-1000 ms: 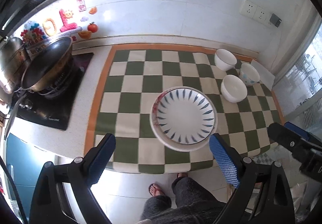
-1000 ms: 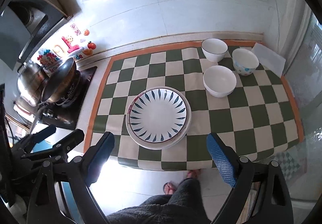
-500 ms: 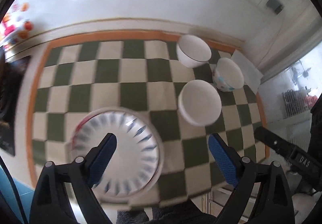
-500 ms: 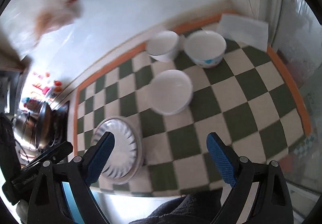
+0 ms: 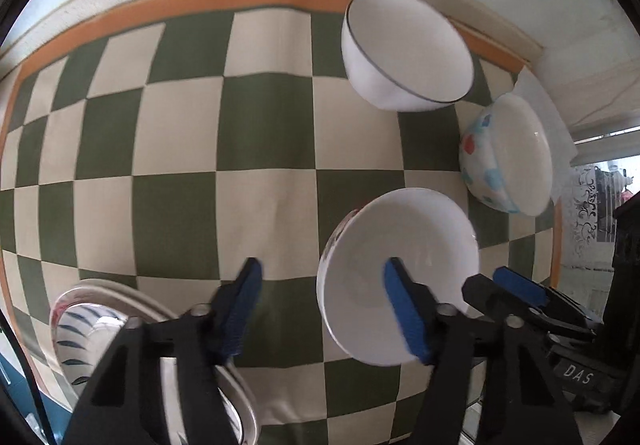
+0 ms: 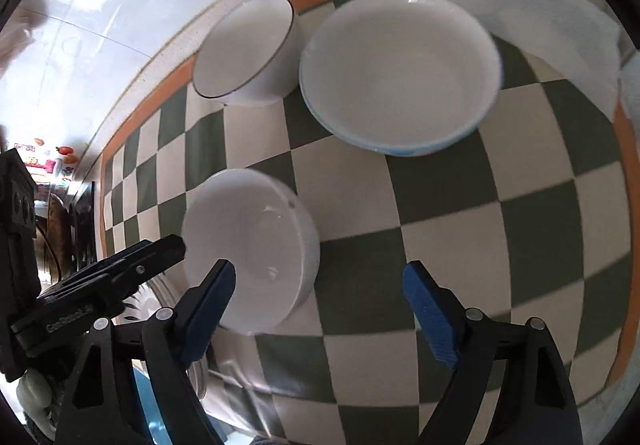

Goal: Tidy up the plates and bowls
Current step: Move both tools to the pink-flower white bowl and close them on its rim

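Bright daylight, motion blur, fisheye warp

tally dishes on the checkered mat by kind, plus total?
Bowls: 3 – dark-rimmed bowl, spotted bowl, plain white bowl
Plates: at least 2, stacked – blue-patterned plate over a red-trimmed one
Total: at least 5

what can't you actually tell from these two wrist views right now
- Plate stack: left wrist view, cut off by the lower edge and covered by the left hand-held gripper; the count is unclear.
- Plain white bowl: right wrist view, blurred, with the closing left gripper's finger in front; contact unclear.
- Patterned bowl: left wrist view, smeared pattern.
- Fridge magnets: right wrist view, too small.
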Available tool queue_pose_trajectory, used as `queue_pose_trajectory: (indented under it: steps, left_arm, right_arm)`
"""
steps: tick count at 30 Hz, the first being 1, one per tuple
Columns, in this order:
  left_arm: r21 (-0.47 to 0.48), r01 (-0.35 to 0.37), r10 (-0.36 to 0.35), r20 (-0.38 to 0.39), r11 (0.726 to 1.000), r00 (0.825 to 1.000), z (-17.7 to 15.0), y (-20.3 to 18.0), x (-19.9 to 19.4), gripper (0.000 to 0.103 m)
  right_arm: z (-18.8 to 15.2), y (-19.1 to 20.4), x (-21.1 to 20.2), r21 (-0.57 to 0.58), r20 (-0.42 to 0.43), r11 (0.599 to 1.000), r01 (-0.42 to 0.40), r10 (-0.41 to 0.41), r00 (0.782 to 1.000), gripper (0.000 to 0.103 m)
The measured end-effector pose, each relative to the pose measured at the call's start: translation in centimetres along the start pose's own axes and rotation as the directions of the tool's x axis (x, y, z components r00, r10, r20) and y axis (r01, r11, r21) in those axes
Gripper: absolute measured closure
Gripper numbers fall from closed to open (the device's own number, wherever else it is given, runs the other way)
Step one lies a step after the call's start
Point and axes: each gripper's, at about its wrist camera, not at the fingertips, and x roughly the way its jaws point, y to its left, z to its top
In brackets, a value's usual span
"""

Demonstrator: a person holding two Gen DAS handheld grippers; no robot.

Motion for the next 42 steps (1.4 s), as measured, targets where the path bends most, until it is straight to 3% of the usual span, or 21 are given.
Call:
queue_pose_trajectory:
  steps: [4, 8, 14, 20, 28, 35, 42]
  left_arm:
    - [-0.005, 0.012, -0.012, -0.025, 1.0, 1.0, 0.3, 0.0, 1.0, 0.071]
    - [0.004, 0.023, -0.023, -0.044, 1.0, 0.999, 0.4, 0.0, 1.6, 0.081]
    - [0.018, 0.025, -0.024, -0.055, 1.0, 0.998, 0.5, -0.1, 1.8, 0.089]
    - [0.017, 0.035, -0.034, -0.058, 0.999, 0.998, 0.6, -0.1, 1.8, 0.089]
    - [0.043, 0.009, -0.007, -0.039, 0.999, 0.999, -1.6, -1.3, 0.5, 0.089]
    - [0.04, 0.038, -0.036, -0.048, 0.998, 0.998, -4.9, -2.0, -0.6, 0.089]
    - [0.048, 0.053, -0.048, -0.083, 0.997, 0.995, -7.3, -3.3, 0.7, 0.089]
  right_arm:
    - [0.8, 0.1, 2.0, -0.031, -0.044, 1.0, 0.001, -0.002, 0.999, 0.047]
    - [0.8, 0.5, 3.0, -0.047, -0.056, 0.999, 0.001, -0.003, 0.998, 0.076]
    - [0.6, 1.0, 3.2, -0.021, -0.053, 0.999, -0.03, 0.028, 0.998, 0.092]
    - [0.4, 1.5, 3.2, -0.028, -0.05, 1.0, -0.01, 0.008, 0.999, 0.093]
    - [-0.5, 1.8, 2.1, -0.047, -0.055, 0.999, -0.006, 0.003, 0.999, 0.094]
    - [-3.5, 1.3, -0.2, -0.069, -0.076, 0.998, -0.003, -0.002, 0.997, 0.094]
    - [-6.6, -0.7, -0.8, -0.055, -0.121, 0.999, 0.004, -0.01, 0.993, 0.094]
